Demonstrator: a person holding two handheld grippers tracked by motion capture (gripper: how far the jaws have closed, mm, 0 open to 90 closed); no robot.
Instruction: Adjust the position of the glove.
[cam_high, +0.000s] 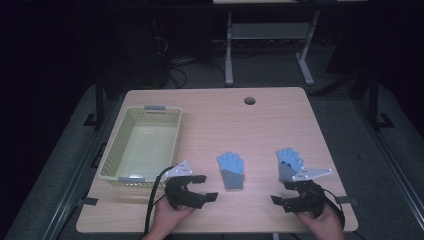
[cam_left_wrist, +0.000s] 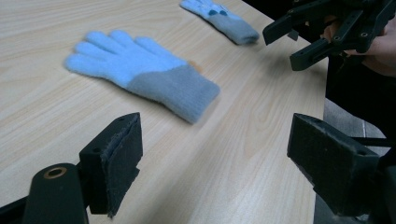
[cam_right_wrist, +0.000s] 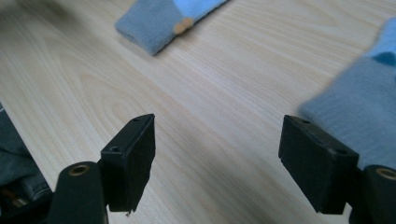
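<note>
Wooden table (cam_high: 280, 120): both claws (cam_high: 204, 187) low, agape, facing inward

Dim lab or workshop, wooden table (cam_high: 270, 120), metal frame stand (cam_high: 270, 35), floor cables (cam_high: 175, 70)

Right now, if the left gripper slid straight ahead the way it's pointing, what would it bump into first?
Most likely the cuff of the middle glove. The left gripper is open and aimed about there, over bare table. Depth is hard to judge.
</note>
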